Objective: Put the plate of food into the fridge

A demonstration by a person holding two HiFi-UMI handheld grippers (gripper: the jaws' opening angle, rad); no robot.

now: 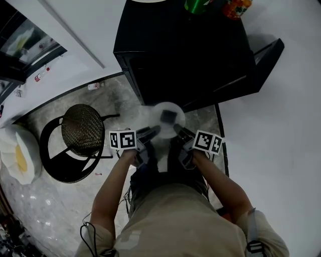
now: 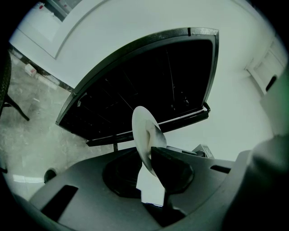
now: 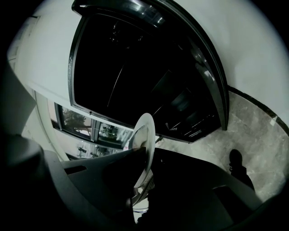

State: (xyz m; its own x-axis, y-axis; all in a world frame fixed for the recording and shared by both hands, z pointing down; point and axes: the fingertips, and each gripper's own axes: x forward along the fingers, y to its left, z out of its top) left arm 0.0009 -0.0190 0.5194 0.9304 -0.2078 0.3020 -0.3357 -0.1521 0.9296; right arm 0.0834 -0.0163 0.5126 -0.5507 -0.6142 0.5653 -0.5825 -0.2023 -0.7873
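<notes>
- Just before open black fridge (image 1: 190,55): plate (image 1: 175,109) of food, pinched at opposite rims by left gripper (image 1: 154,131) and right gripper (image 1: 179,129).
- Probably stiff, slick, breakable; best gripped at rims, kept level.

Nowhere can a word, brand or number be read. Any print on the green bottle (image 1: 198,5) and orange bottle (image 1: 236,7) at twelve o'clock, atop the fridge (image 1: 185,55), is too blurred.
</notes>
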